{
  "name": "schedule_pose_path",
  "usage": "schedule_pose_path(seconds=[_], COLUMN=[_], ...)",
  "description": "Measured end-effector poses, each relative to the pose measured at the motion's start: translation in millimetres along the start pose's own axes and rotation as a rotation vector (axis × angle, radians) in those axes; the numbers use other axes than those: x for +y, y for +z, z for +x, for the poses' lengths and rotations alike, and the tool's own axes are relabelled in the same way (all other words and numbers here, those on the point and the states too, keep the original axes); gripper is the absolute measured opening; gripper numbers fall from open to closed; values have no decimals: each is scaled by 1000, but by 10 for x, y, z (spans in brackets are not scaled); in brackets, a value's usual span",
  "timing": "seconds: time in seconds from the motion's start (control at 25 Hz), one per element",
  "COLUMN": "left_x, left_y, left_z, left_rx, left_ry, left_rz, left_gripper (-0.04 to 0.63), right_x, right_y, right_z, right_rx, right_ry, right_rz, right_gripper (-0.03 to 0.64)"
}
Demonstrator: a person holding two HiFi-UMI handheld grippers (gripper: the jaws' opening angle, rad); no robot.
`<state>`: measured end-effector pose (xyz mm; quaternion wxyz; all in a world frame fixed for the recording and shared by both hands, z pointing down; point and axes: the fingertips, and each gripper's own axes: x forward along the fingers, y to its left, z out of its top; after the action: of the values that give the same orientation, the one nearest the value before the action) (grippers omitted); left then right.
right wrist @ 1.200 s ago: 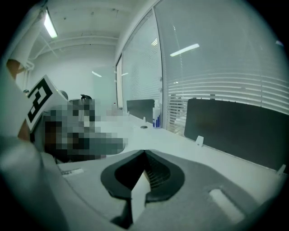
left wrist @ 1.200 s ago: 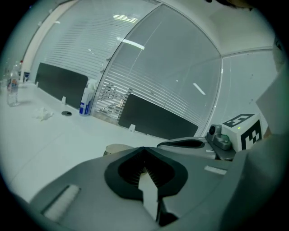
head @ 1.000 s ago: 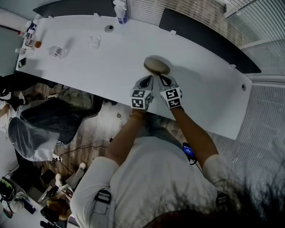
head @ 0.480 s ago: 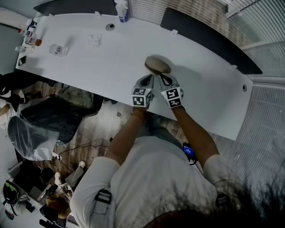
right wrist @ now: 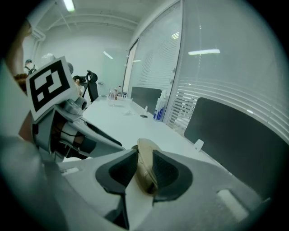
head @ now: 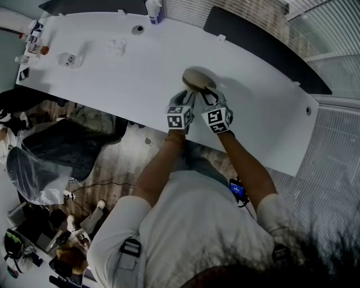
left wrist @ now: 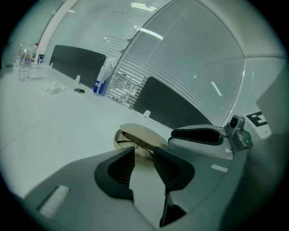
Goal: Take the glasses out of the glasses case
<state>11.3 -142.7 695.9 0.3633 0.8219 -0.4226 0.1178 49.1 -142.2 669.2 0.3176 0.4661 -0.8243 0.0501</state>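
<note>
The beige glasses case (head: 198, 79) lies on the white table (head: 112, 73), its lid raised. In the left gripper view the case (left wrist: 135, 135) shows thin-framed glasses (left wrist: 137, 145) inside. My left gripper (head: 184, 102) sits just short of the case; its jaws (left wrist: 143, 152) are opening with nothing between them. My right gripper (head: 209, 99) is beside it at the case's right end. Its jaws (right wrist: 144, 155) are opening with the raised lid (right wrist: 146, 169) standing between them, against the right pad.
Small bottles (head: 66, 59) and a crumpled wrapper (head: 117, 46) lie at the table's far left, and a spray bottle (head: 153, 8) stands at the back edge. Dark divider panels (head: 264, 50) line the far side. The near table edge runs just under the grippers.
Both grippers have edged slightly closer to the case, the left one sinking a little. Their jaws look more parted than before.
</note>
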Motion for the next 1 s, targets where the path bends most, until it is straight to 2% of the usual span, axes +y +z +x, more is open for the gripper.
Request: schedule_pose_path(seconds=[0.2, 0.32, 0.56, 0.8, 1.0], left_x=[86, 150, 236, 270, 261], left_y=[-87, -93, -111, -117, -134], left_z=[91, 145, 254, 351, 403], left_rx=[55, 69, 81, 101, 117], left_ry=[28, 46, 63, 61, 61], left_rz=[-29, -54, -120, -129, -133], left_gripper=[133, 133, 132, 132, 132], right_x=[60, 51, -13, -67, -63], right_y=[-23, -44, -151, -229, -249], right_z=[58, 110, 210, 307, 370], right_rx=[42, 61, 100, 127, 135], right_ry=[1, -7, -22, -33, -26], right_rz=[-223, -302, -347, -373, -386], right_gripper=[110, 115, 133, 186, 196])
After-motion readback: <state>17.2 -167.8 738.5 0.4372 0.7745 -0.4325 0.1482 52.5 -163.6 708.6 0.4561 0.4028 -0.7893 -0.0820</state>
